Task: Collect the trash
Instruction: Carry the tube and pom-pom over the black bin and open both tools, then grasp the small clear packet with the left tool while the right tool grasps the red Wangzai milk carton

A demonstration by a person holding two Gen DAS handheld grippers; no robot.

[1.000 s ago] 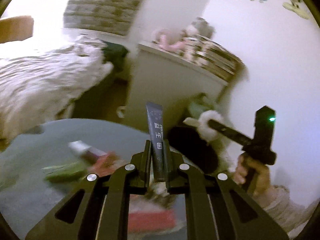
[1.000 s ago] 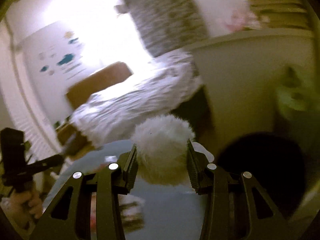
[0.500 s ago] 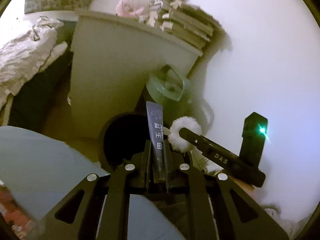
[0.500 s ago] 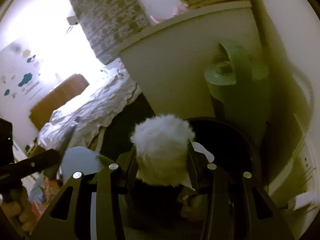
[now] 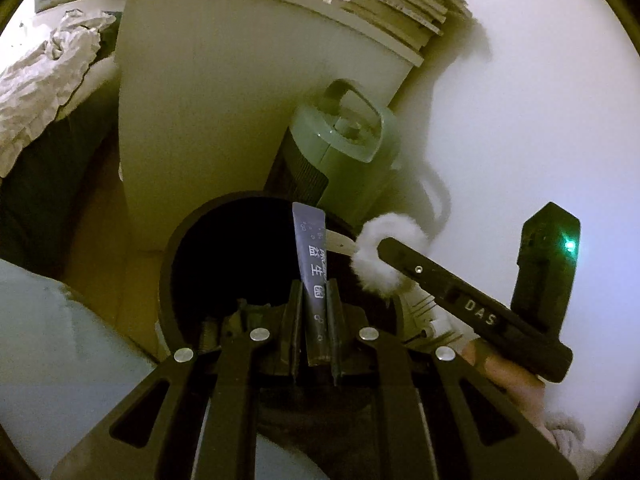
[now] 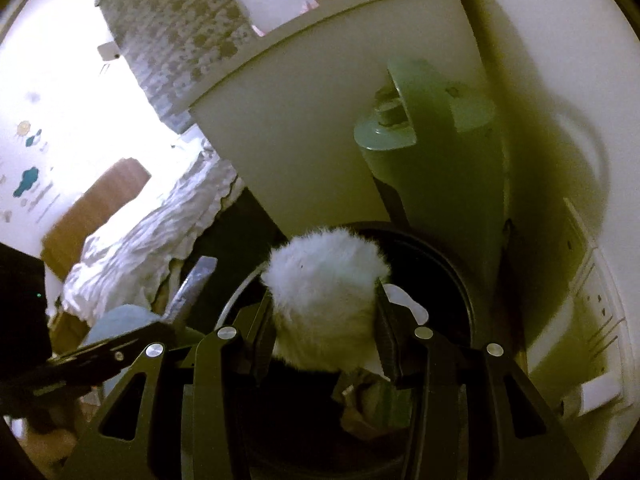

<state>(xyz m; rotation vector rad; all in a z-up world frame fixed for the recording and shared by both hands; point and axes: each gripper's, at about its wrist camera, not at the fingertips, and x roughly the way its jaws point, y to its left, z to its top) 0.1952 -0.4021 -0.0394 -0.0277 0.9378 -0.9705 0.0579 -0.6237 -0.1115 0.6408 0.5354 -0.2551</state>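
Black tool (image 5: 316, 320), silver screws (image 5: 260, 334)

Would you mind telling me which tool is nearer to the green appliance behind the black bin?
Right, by my reading. The right tool, holding the white fluffy ball, sits beside the green appliance; the left tool, gripping the dark sachet, hangs over the black bin.

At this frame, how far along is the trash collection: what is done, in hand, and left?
Done: both pieces have been picked up, and some crumpled waste already lies in the black bin. In hand: the left gripper is shut on a dark flat wrapper, and the right gripper is shut on a white fluffy ball; both are held above the bin's mouth. Left: releasing both into it.
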